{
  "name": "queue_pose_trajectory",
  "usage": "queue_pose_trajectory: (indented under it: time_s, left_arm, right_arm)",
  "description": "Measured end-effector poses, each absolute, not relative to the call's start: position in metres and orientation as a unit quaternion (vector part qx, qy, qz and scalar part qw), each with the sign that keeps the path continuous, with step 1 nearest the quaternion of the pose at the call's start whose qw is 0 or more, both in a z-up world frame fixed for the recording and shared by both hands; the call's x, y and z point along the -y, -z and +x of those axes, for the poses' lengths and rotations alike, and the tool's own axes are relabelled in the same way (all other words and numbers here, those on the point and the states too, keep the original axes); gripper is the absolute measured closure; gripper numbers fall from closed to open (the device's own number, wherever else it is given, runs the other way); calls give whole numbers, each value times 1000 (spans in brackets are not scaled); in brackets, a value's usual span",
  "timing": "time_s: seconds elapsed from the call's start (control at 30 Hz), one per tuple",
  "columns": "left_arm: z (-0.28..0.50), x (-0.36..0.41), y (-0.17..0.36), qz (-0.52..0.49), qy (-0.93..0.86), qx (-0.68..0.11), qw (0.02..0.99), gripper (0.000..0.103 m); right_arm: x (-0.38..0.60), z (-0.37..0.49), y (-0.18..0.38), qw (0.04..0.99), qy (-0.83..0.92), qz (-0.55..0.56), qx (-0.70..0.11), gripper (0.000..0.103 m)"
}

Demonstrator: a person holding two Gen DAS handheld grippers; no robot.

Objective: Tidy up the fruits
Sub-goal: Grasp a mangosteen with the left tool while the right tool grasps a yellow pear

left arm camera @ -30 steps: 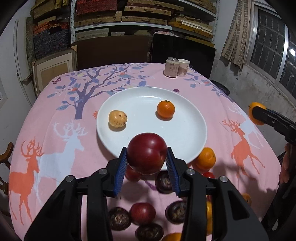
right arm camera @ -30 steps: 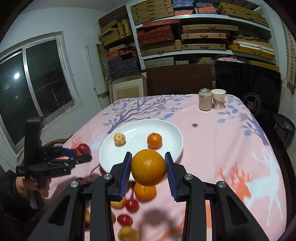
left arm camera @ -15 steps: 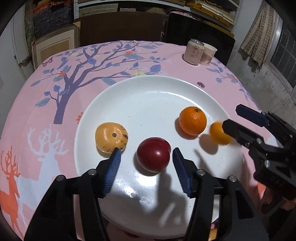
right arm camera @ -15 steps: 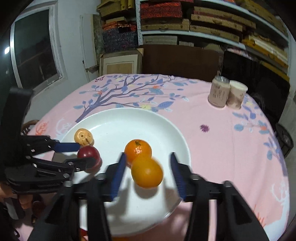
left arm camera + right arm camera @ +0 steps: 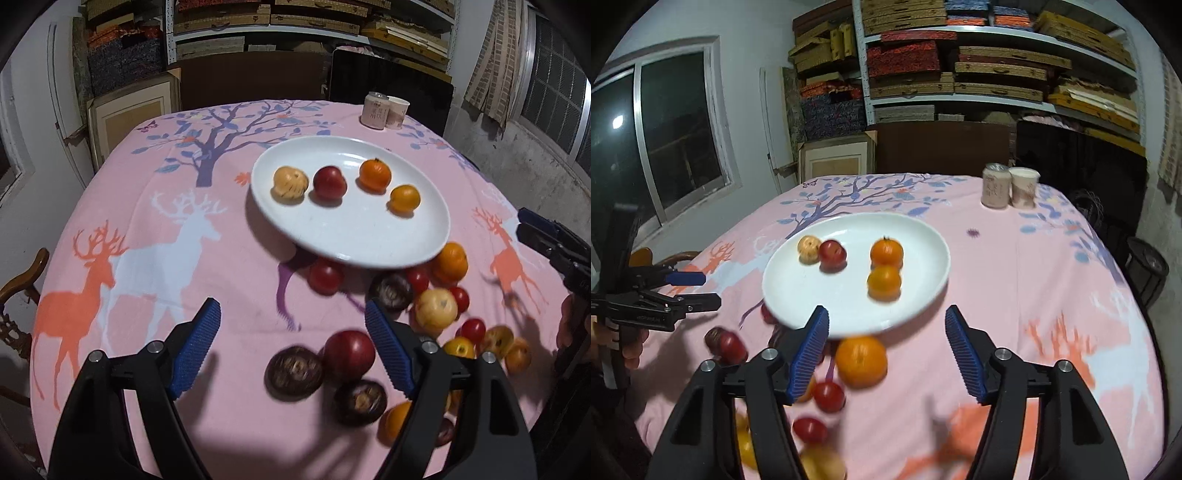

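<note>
A white plate (image 5: 351, 243) (image 5: 923, 236) holds a tan fruit (image 5: 290, 181), a red apple (image 5: 329, 182) and two oranges (image 5: 375, 174) (image 5: 405, 199). Loose fruit lies on the pink cloth in front of it: a red apple (image 5: 349, 354), dark round fruits (image 5: 294, 372), cherry tomatoes (image 5: 472, 329) and an orange (image 5: 861, 360). My left gripper (image 5: 293, 343) is open and empty above the loose pile. My right gripper (image 5: 886, 350) is open and empty, just short of the plate's front rim.
A can (image 5: 996, 184) and a paper cup (image 5: 1024, 186) stand at the table's far side. A wooden chair (image 5: 18, 280) is at the left edge. Shelves with boxes fill the back wall.
Both grippers have let go of their fruit on the plate, opened wide and pulled back toward the table's near side. The apple and the orange now lie on the plate.
</note>
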State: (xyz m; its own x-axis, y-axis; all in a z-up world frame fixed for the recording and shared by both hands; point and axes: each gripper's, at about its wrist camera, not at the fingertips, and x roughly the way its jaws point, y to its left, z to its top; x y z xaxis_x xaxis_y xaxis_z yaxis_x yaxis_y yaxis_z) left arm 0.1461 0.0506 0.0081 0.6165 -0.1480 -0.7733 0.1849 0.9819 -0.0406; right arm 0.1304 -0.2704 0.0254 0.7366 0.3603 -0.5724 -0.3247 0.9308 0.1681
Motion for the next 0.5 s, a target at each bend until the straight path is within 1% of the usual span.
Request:
queue_pose_trajectory:
  time_s: [0.1, 0.2, 0.27, 0.33, 0.4, 0.47, 0.5]
  left_arm:
    - [124, -67, 10, 8, 87, -442, 893, 25]
    - [114, -72, 24, 16, 77, -452, 889, 26]
    - [113, -69, 33, 32, 72, -458, 886, 35]
    - [116, -65, 39, 41, 74, -464, 882, 41]
    - [120, -58, 43, 53, 76, -467, 880, 41]
    - [126, -51, 45, 67, 72, -463, 881, 44]
    - [130, -48, 45, 70, 72, -462, 881, 44]
  right_arm:
    - [287, 107, -7, 926, -175, 66, -329, 36]
    - [298, 94, 9, 918, -165, 87, -350, 36]
    - [300, 90, 15, 915, -159, 91, -358, 36]
    - [300, 84, 18, 915, -157, 92, -361, 36]
    - [300, 79, 19, 915, -158, 91, -361, 36]
    - [299, 75, 18, 915, -159, 89, -360, 36]
    - [299, 73, 17, 915, -160, 86, -360, 36]
